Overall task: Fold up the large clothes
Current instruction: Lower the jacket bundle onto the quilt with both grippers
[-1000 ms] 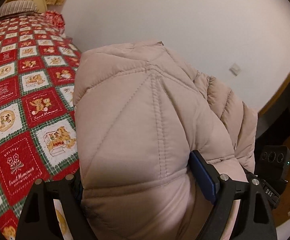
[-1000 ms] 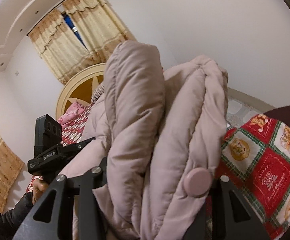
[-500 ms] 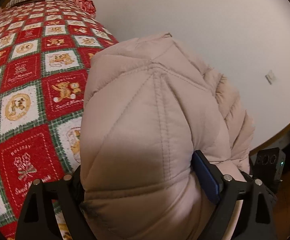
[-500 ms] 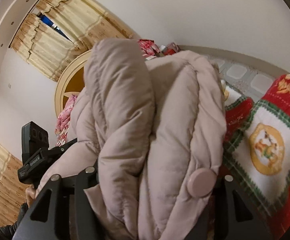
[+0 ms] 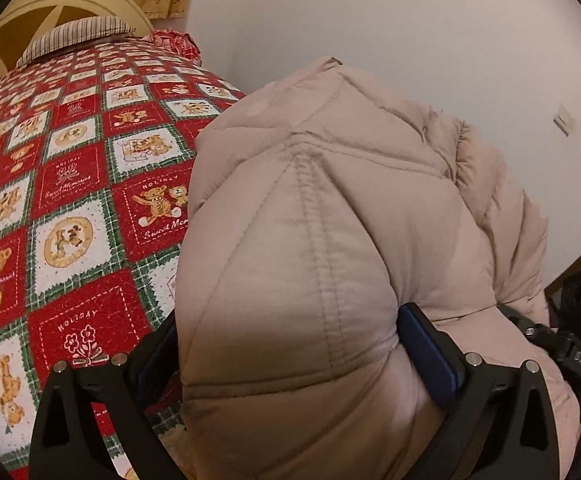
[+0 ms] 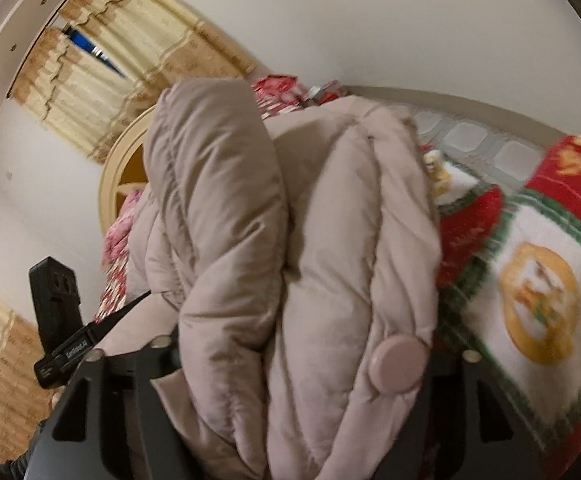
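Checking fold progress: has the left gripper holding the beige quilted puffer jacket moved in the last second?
Yes. The left gripper, clamped on the beige quilted puffer jacket, has swung toward the cream headboard, which now shows fully above the red teddy-bear quilt.

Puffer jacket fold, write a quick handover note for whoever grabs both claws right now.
Left claw: shut on the beige puffer jacket, a quilted bunch between its fingers.
Right claw: shut on the same jacket, gripping several layers by the round snap button.
Jacket is held up over the red teddy-bear quilt on the bed.
Done: both grips taken.
Left: probably lay it down on the quilt and finish folding.
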The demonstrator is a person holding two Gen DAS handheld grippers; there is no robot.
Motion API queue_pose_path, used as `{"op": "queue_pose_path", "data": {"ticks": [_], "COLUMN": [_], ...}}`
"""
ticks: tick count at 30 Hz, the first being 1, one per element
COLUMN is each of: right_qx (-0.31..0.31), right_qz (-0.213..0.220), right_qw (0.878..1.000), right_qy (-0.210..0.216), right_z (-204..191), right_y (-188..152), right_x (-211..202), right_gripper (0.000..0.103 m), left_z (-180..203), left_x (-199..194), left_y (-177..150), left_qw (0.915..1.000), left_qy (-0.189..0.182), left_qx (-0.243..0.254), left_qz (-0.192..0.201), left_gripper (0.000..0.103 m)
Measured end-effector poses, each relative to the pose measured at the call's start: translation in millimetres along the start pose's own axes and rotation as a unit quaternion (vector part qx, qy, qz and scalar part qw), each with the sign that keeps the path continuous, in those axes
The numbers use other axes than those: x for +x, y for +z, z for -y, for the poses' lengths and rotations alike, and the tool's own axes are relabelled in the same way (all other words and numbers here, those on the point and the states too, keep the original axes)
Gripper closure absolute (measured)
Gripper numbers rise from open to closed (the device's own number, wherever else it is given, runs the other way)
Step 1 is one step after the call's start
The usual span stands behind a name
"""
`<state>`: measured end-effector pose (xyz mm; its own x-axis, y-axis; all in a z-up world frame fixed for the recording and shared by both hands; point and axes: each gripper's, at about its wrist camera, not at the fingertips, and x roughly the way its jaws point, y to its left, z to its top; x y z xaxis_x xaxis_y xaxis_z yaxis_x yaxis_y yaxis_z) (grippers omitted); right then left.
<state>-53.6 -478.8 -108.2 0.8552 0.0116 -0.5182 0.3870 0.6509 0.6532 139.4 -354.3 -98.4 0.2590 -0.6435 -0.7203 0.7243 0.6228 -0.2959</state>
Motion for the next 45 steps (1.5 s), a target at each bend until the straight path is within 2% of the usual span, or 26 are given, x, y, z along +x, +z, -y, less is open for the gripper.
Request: {"op": "queue_pose_path", "data": {"ticks": [2,3,5,7,9,11,14,15,16,17,18,21,22,24,26,31,34,40,43,45], "right_qx": [0.009,0.013,0.001,-0.035,-0.09,-0.14,-0.184,-0.193,-0.204,-0.21,-0.212,-0.181,-0.168,-0.148,-0.141,-0.148,-0.155,-0.166,-0.162,-0.153], "right_qz": [0.007,0.01,0.042,0.082,0.101,0.102,0.088,0.089,0.089,0.079,0.051,-0.009,-0.019,-0.009,-0.006,-0.001,-0.009,-0.004,0.002,0.006], "right_qw": [0.999,0.999,0.998,0.993,0.986,0.978,0.972,0.971,0.968,0.965,0.962,0.956,0.958,0.968,0.97,0.965,0.961,0.954,0.952,0.951], "right_qy": [-0.03,-0.041,-0.047,-0.077,-0.102,-0.112,-0.113,-0.113,-0.118,-0.133,-0.163,-0.232,-0.232,-0.204,-0.197,-0.217,-0.231,-0.251,-0.259,-0.267], "right_z": [-1,-2,-11,-26,-49,-75,-110,-120,-127,-131,-131,-97,-79,-63,-59,-52,-61,-70,-71,-75], "right_y": [-2,-2,-5,-5,2,15,36,42,48,53,60,56,50,47,50,50,47,39,37,35], "right_x": [-10,-17,-45,-74,-93,-96,-84,-79,-72,-63,-44,7,18,28,30,39,46,42,33,25], "right_gripper": [0.015,0.014,0.017,0.033,0.057,0.064,0.064,0.062,0.055,0.035,0.03,0.034,0.034,0.033,0.031,0.029,0.028,0.028,0.026,0.02], "left_z": [3,4,6,7,10,18,27,29,28,26,24,18,16,15,15,12,13,29,35,34], "left_x": [0,-1,-2,-2,-3,-5,-7,-7,-7,-6,-6,-5,-4,-3,-2,-7,-28,-69,-71,-69], "left_y": [2,3,3,2,0,1,2,3,2,2,3,4,5,6,6,5,-2,-18,-21,-22], "left_qw": [0.9999,0.9999,0.9997,0.9995,0.9991,0.9977,0.9941,0.9933,0.9932,0.9935,0.9939,0.9955,0.9956,0.9957,0.9956,0.996,0.9951,0.9893,0.9882,0.9878], "left_qy": [0.006,0.011,0.02,0.025,0.034,0.053,0.079,0.084,0.084,0.082,0.079,0.067,0.069,0.074,0.078,0.083,0.097,0.127,0.129,0.132], "left_qx": [0.007,0.01,0.016,0.019,0.024,0.041,0.072,0.078,0.079,0.077,0.075,0.066,0.061,0.054,0.048,0.029,0.019,0.064,0.078,0.08], "left_qz": [-0.004,-0.004,-0.001,0.004,0.008,0.011,0.015,0.017,0.017,0.017,0.016,0.014,0.014,0.016,0.019,0.009,0.003,0.03,0.025,0.021], "left_gripper": [0.001,0.001,0.001,0.001,0.001,0.001,0.001,0.001,0.001,0.001,0.001,0.001,0.001,0.001,0.001,0.001,0.001,0.001,0.001,0.001]}}
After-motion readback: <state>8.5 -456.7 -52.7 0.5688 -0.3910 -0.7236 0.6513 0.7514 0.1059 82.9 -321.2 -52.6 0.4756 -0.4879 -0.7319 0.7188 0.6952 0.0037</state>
